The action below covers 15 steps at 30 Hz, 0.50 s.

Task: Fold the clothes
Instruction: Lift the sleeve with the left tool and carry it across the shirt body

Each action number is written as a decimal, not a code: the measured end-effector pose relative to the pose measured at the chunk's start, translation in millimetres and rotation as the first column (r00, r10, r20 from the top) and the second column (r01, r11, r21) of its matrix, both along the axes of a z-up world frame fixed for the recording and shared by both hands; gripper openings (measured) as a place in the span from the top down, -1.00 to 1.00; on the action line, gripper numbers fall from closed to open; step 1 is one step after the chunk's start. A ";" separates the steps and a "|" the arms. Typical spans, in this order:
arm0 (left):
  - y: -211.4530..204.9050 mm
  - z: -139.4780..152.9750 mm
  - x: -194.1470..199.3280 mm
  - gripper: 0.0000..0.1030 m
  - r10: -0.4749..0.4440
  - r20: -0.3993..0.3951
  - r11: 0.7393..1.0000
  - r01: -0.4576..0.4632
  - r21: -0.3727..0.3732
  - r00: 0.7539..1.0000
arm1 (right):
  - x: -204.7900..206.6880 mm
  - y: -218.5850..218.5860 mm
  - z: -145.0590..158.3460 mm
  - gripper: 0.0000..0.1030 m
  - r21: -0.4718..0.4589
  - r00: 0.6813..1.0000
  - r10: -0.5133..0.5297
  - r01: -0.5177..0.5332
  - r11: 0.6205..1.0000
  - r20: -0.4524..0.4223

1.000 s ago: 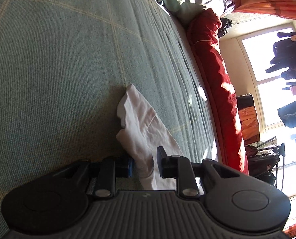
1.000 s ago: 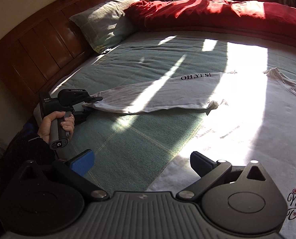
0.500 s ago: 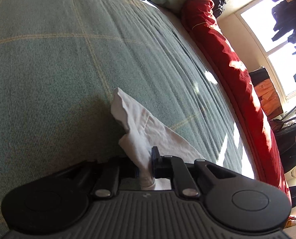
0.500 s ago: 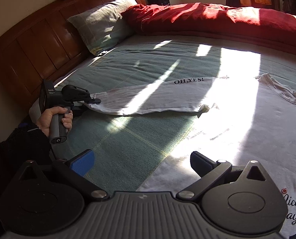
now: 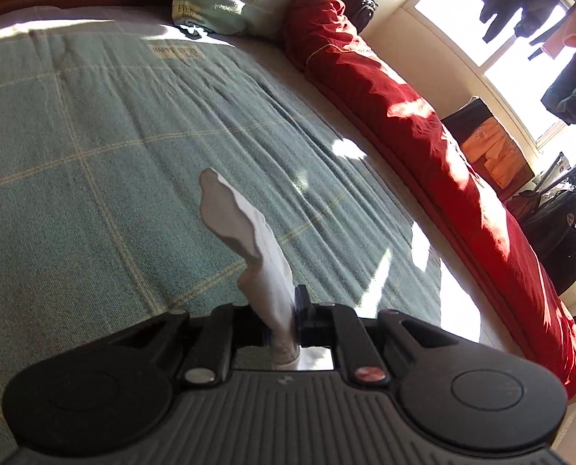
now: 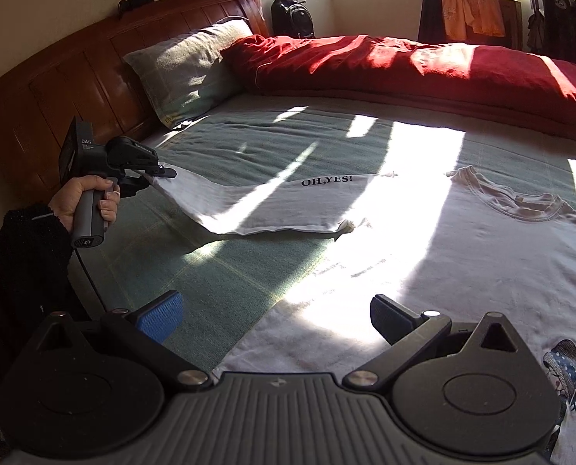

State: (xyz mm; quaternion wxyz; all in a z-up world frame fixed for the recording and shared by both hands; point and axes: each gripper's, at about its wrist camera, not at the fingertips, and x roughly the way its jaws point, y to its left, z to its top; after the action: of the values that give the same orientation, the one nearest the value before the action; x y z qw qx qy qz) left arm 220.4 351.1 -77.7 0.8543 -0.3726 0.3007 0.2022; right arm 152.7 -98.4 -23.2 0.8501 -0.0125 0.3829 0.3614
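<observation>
At nine o'clock on the bed, the left gripper pinched the white T-shirt's thin corner, which could slip free, while the right gripper gaped empty.

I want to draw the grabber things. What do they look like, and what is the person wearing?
Each tool is black plastic with a ribbed base and two round discs. The right tool has one bright blue pad and one black. The left tool has a grey pistol handle, a dark cable and a boxy block marked DAS. The left hand wears a ring and a fuzzy black sleeve.
</observation>
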 end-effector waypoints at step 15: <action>-106.3 85.1 72.1 0.83 -0.165 0.012 0.976 0.161 0.143 0.986 | -2.3 -76.2 0.7 -1.00 -0.007 0.998 -0.056 0.056 0.998 0.022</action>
State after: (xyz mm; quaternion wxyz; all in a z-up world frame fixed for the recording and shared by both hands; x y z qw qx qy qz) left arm 292.5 244.8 7.4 0.8959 -0.2875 0.3048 0.1478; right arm 150.4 -174.6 -22.5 0.8639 -0.0087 0.3753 0.3358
